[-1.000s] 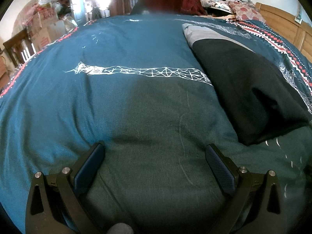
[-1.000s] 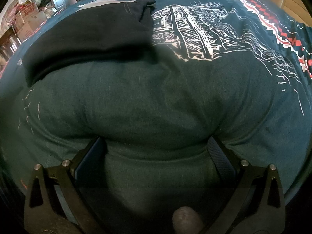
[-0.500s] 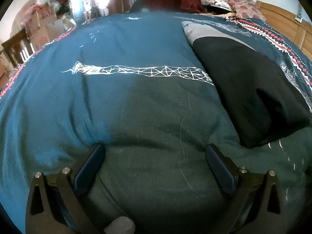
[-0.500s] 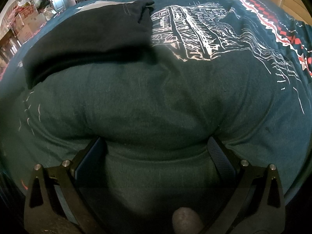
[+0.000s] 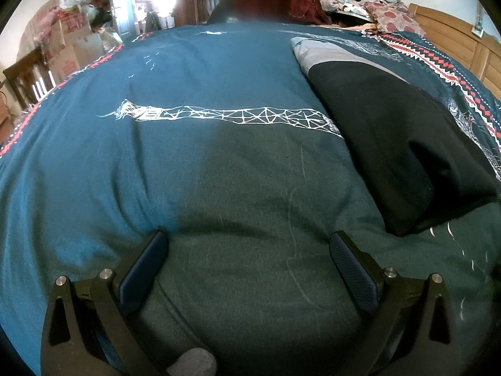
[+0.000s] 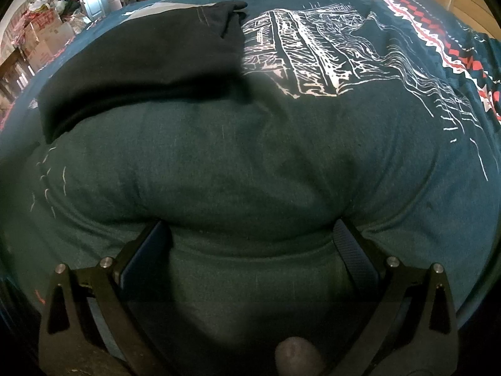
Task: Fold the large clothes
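On bedspread (image 5: 219, 72) | both tongs (image 5: 249, 246) (image 6: 252, 235) apart, empty | folded black garment (image 5: 397, 144) between them

Right gripper (image 6: 249, 235) jaws spread wide, pressed into teal bedspread (image 6: 391, 144); fabric bulged between fingers (image 6: 352, 247). Folded black garment (image 6: 141, 59) lay beyond, left of white print (image 6: 313, 56)
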`<state>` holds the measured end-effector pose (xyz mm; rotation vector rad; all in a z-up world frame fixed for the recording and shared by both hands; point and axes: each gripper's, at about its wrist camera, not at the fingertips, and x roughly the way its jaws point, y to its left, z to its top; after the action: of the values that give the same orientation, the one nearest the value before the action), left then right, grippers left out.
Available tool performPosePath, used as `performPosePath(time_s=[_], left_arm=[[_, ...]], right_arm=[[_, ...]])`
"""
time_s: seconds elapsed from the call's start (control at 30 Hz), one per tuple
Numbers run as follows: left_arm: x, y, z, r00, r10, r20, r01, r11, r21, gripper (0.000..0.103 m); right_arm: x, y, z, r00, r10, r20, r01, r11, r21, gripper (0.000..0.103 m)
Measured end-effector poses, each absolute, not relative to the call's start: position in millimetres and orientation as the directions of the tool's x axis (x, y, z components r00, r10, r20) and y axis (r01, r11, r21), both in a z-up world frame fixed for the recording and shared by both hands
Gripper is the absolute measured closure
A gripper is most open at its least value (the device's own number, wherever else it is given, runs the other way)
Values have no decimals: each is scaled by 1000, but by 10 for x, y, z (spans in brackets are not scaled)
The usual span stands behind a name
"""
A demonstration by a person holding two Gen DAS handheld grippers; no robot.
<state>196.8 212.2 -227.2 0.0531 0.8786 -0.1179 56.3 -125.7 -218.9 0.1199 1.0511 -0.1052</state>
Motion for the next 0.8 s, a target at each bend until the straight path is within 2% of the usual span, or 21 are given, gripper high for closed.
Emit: performPosePath(time_s=[0.8], left_arm=[[1953, 2100, -2274, 638, -82, -766, 123, 992, -4, 0]], right_arm=[[543, -1243, -2186, 493, -30, -870, 146, 988, 48, 0]])
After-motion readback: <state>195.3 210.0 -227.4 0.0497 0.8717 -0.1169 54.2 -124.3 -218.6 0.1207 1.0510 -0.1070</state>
